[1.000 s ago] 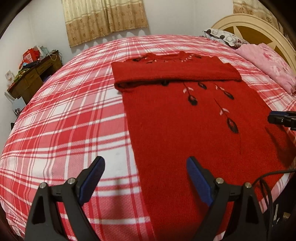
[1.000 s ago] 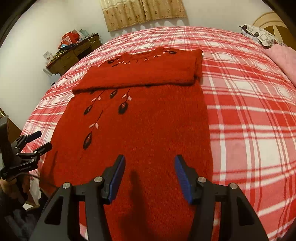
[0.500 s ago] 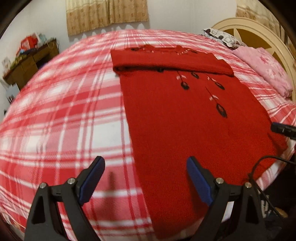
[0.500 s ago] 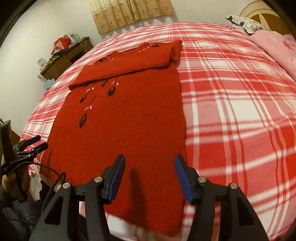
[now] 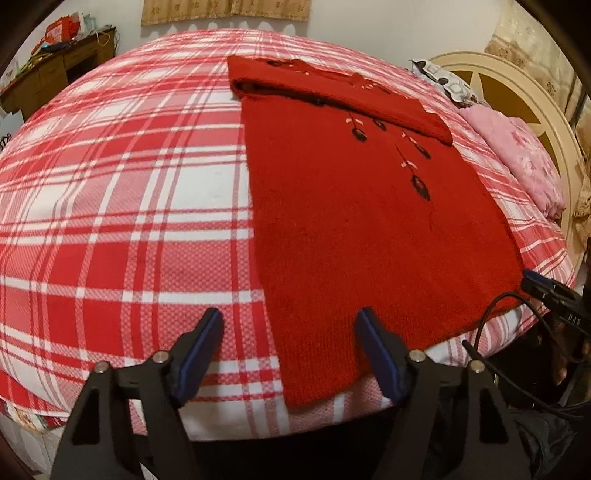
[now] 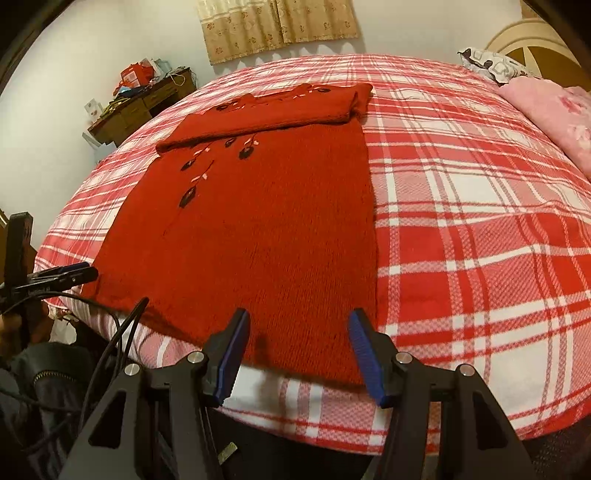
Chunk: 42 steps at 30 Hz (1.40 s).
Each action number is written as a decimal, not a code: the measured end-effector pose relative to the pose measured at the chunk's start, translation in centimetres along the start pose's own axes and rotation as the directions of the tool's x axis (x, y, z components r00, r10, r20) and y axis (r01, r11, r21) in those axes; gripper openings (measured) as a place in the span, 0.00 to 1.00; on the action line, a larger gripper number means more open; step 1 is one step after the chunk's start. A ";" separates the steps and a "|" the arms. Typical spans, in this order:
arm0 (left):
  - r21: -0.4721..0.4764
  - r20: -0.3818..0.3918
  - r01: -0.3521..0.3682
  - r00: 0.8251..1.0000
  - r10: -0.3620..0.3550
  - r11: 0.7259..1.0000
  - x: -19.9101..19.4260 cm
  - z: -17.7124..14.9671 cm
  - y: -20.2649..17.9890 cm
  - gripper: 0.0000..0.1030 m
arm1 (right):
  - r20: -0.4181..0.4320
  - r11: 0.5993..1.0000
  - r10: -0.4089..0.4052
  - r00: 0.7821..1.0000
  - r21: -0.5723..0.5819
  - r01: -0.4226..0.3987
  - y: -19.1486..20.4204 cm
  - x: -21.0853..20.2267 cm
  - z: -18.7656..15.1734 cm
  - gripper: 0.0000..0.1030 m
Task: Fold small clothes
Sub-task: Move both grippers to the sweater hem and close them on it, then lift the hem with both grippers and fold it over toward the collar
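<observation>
Your left claw (image 5: 290,349) is closing, but its blue pads (image 5: 201,350) are not pressing on anything yet. The near left corner of the red sweater (image 5: 351,229) lies between them, flat on the bed. One pad sits over the checked blanket (image 5: 122,206) and the other sits over the sweater's bottom edge.

Your right claw (image 6: 297,350) is spread partway, and it pinches nothing. The sweater's near right corner lies between its pads (image 6: 231,356). The hem lies right at the bed's edge there, though the bent view makes it hard to say if it hangs over.

The sweater lies flat in the middle of the bed, with its bottom edge toward you. Its top part is folded across in a band at the far end. Small dark flowers run down the front.

In the left view your right claw pokes in at the right side, with a black cable (image 5: 491,317) looping by it. In the right view your left claw shows at the left side.

Farther off, a pink quilt (image 5: 517,155) lies by the cream headboard (image 5: 524,92). A messy desk (image 6: 144,107) stands by the wall, and a tan curtain (image 6: 277,26) hangs above the bed.
</observation>
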<state>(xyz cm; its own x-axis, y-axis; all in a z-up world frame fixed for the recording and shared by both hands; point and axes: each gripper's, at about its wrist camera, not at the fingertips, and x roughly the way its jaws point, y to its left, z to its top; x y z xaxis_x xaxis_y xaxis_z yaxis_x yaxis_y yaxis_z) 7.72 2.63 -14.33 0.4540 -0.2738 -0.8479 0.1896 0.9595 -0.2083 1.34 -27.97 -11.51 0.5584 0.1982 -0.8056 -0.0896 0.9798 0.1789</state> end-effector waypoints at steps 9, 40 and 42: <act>0.021 -0.052 0.042 0.998 -0.041 0.999 0.4 -0.8 -1.0 0.55 | 0.000 1.000 0.005 1.000 0.006 -0.005 -0.3 0.2 -0.3 0.55; -0.011 0.043 0.129 0.991 -0.128 0.992 -0.4 0.7 0.3 0.08 | 0.083 0.975 0.097 0.992 0.193 -0.111 -4.8 -0.8 -1.5 0.09; -0.011 0.063 0.132 0.989 -0.131 0.991 -0.7 1.3 0.5 0.08 | 0.111 0.977 0.098 0.989 0.179 -0.116 -4.5 -1.3 -1.0 0.09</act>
<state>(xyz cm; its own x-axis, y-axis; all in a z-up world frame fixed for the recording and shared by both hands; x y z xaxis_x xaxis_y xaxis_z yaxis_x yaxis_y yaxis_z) 8.63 3.20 -13.15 0.4794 -0.4005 -0.7808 0.2383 0.9158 -0.3234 0.19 -32.65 -11.81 0.6349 0.2885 -0.7167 -0.0052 0.9292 0.3694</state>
